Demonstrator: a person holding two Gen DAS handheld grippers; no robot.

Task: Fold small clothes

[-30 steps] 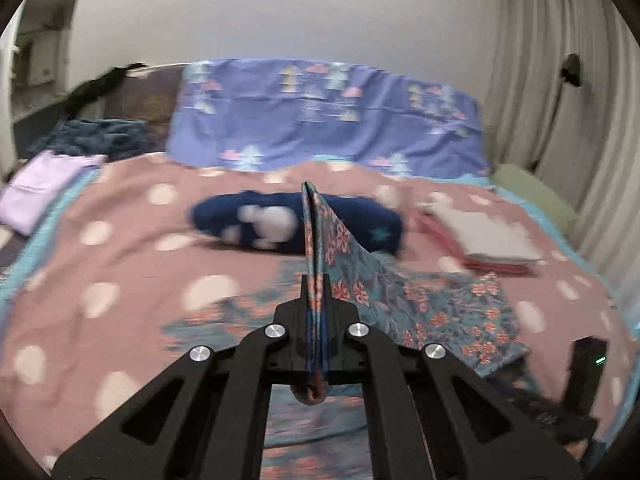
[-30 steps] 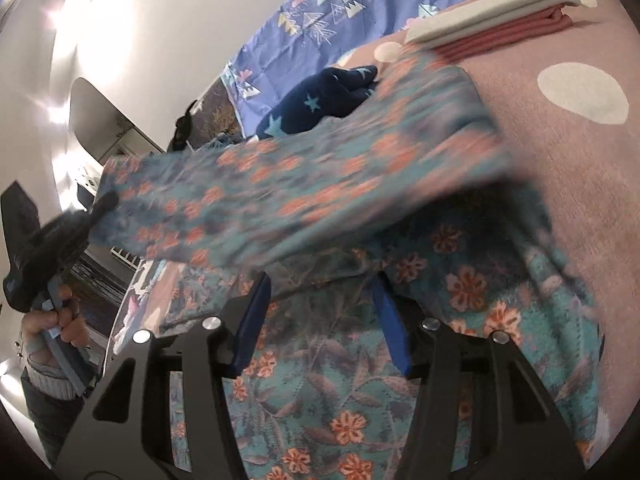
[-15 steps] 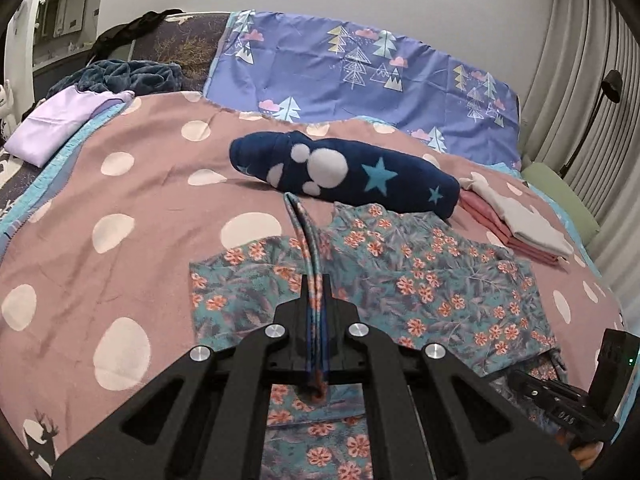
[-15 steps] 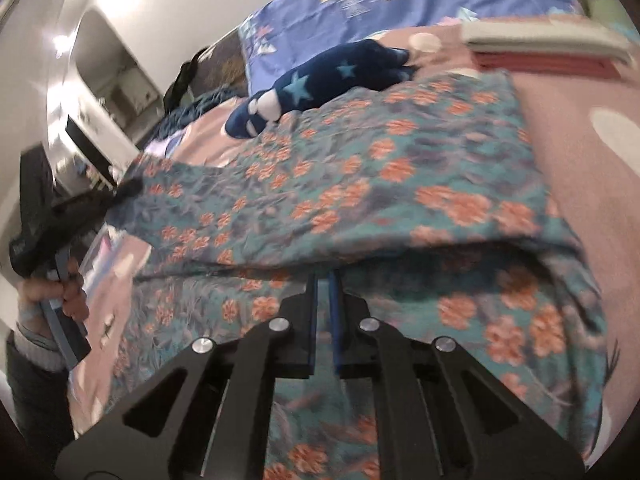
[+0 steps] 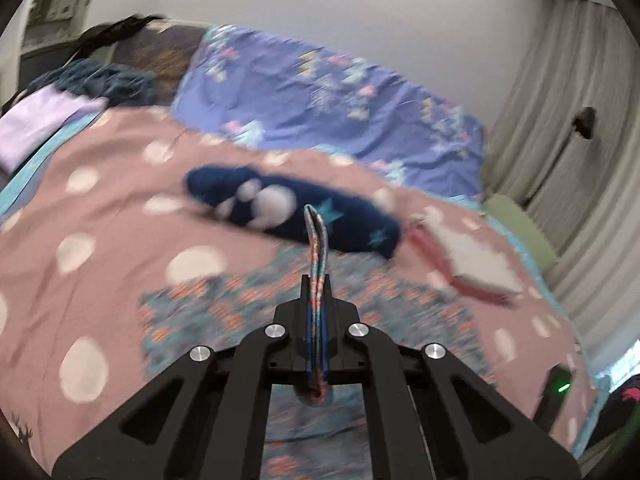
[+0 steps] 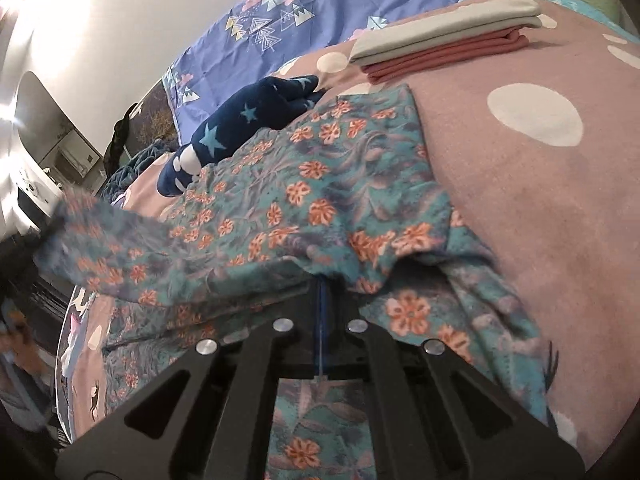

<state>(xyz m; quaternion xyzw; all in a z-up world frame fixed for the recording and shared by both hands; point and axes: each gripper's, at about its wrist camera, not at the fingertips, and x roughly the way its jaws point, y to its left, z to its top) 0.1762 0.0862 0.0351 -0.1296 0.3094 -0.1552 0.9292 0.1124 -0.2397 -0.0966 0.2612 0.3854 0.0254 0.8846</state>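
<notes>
The floral garment (image 6: 320,200) lies spread on the pink dotted bedspread (image 6: 540,200) of the bed, just in front of a navy star-patterned roll (image 6: 248,120) and near a stack of folded grey and red clothes (image 6: 444,46). The left hand-held gripper (image 5: 317,300) is clenched on a doubled edge of the garment, which stands up between its jaws. The right hand-held gripper (image 6: 322,296) is clamped tight, its tips buried under a raised fold of the same cloth, so it appears to be grasping that fold.

My left wrist camera looks across the bed (image 5: 120,240) toward twelve o'clock; my right sits close above the floral garment (image 6: 320,200), facing eleven. Both show the navy star pillow (image 5: 288,208).
</notes>
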